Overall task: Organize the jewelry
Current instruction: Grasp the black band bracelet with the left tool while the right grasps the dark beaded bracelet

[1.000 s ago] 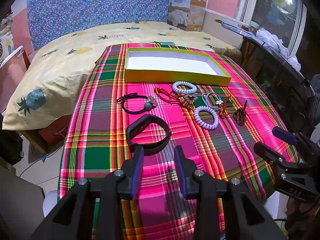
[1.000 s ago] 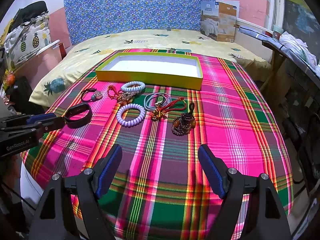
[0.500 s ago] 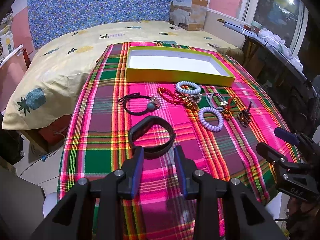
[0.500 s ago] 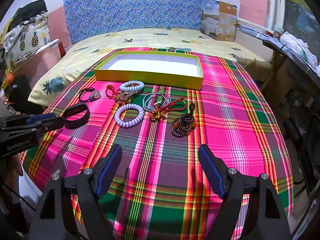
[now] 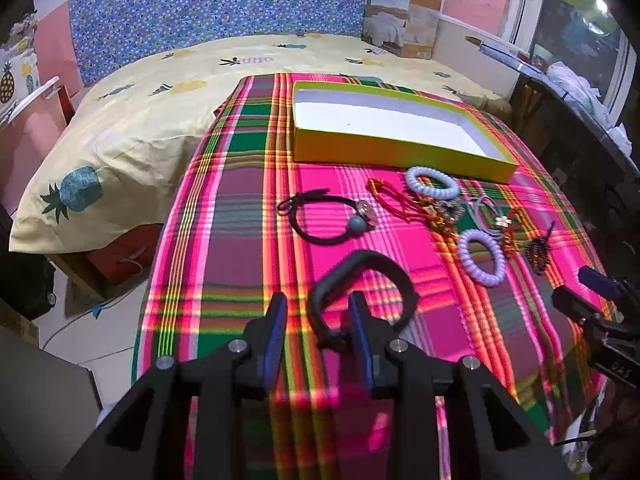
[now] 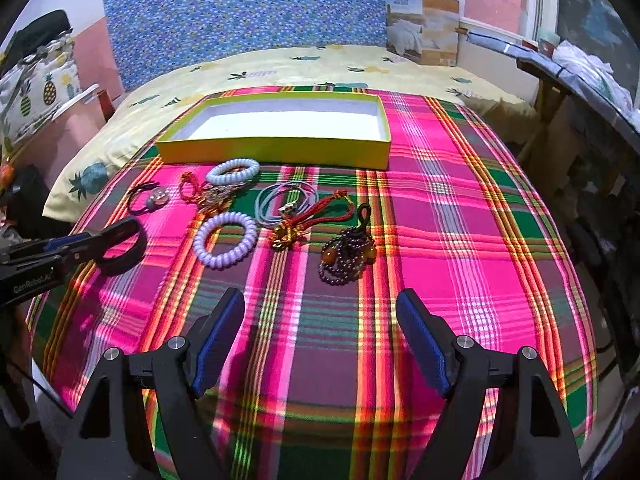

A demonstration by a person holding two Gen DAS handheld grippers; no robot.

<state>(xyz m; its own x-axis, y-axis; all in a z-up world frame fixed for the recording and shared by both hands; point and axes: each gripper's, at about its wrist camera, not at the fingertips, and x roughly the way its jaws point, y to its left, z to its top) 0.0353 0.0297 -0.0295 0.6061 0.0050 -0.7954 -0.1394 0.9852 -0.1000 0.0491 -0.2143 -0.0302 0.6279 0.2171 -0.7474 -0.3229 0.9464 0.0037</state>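
The bench [image 6: 460,216], draped in a pink, green and yellow plaid cloth, fell away at a rounded near edge under both tools, and a bed with a pineapple sheet [image 5: 152,120] ran along its far and left sides. The right half of the cloth lay bare in the right wrist view, leaving open room there, while the jewelry crowded the left and middle. A shallow yellow box [image 6: 276,152] with a white floor sat at the far end, its near wall just beyond the pieces. White lettering on the left tool's side, seen from the right wrist view, read roughly "GenRobot.AI"; the print on a carton [image 6: 424,28] against the far wall was too small to read. The left tool [image 5: 316,332] stood with its jaws apart, and the near left part of a black band [image 5: 384,276] lay between the blue pads, with no pad clearly pressing on it. The right tool [image 6: 320,328] hovered wide open and empty above the cloth, a dark beaded bracelet [image 6: 348,256] just ahead of its tips. Farther off lay a lilac coil tie [image 6: 224,240], a pale blue coil tie [image 6: 232,170], a black hair tie with beads [image 5: 328,216] and red cord charms [image 6: 308,220].
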